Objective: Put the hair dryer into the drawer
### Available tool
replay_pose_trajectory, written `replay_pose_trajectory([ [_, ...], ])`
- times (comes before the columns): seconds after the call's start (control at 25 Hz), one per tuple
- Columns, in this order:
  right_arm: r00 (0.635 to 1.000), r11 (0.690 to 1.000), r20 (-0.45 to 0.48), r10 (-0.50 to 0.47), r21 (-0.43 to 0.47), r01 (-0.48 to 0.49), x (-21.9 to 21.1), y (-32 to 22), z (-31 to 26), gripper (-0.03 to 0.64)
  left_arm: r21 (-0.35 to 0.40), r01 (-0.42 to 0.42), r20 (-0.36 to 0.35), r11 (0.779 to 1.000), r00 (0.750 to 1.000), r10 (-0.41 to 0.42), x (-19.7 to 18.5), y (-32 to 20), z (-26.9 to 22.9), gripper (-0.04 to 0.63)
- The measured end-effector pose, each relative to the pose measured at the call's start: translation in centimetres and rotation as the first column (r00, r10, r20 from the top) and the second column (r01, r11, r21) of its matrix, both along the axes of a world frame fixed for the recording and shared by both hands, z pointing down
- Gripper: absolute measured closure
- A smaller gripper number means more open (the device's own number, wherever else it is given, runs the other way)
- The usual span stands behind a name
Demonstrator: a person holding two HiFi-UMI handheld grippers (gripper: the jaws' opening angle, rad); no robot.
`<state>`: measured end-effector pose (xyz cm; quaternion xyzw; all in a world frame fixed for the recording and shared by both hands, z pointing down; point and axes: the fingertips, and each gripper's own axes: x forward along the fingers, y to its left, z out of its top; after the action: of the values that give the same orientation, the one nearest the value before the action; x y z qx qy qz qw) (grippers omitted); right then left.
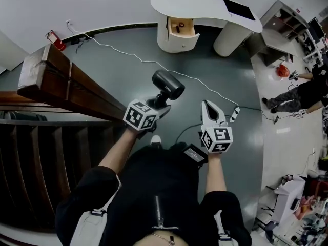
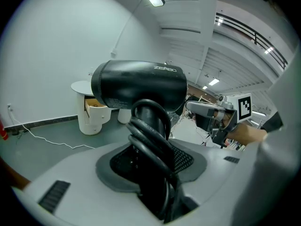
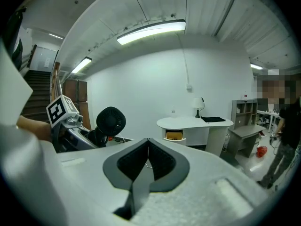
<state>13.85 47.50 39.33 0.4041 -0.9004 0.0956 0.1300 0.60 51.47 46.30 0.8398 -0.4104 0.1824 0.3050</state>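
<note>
A black hair dryer (image 1: 167, 84) is held upright by its handle in my left gripper (image 1: 160, 102), its cord wrapped round the handle (image 2: 151, 140). In the left gripper view the dryer's barrel (image 2: 139, 87) fills the middle. My right gripper (image 1: 209, 108) is shut with nothing between its jaws, held beside the left one. Far ahead stands a white curved desk (image 1: 205, 4) with one open drawer (image 1: 181, 26); the drawer (image 3: 174, 136) also shows in the right gripper view, with the hair dryer (image 3: 110, 121) at left.
A wooden stair rail (image 1: 66, 83) runs along my left. A white cable (image 1: 148, 61) trails over the dark floor to a power strip (image 1: 234, 114). A person (image 1: 297, 96) stands at right near grey shelving (image 1: 282, 22). A black pad (image 1: 238, 7) lies on the desk.
</note>
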Motion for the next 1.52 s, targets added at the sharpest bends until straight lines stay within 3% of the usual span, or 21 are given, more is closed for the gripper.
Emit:
replay_pose_trajectory([
  [0.4, 0.998, 0.998, 0.036, 0.05, -0.047, -0.048, 0.2, -1.6, 0.6, 0.614, -0.021, -0.014, -0.005, 1.0, 1.0, 0.014, -0.9, -1.9, 0.8, 0.411],
  [0.76, 0.998, 0.998, 0.057, 0.03, -0.063, -0.027, -1.4, -4.9, 1.3, 0.614, -0.036, -0.021, 0.004, 0.999, 1.0, 0.021, -1.8, -5.6, 1.5, 0.411],
  [1.52, 0.997, 0.994, 0.075, -0.036, -0.099, 0.044, -4.0, -21.6, 1.3, 0.614, -0.093, 0.024, 0.033, 0.995, 0.999, -0.021, -3.2, -19.3, 2.3, 0.411],
])
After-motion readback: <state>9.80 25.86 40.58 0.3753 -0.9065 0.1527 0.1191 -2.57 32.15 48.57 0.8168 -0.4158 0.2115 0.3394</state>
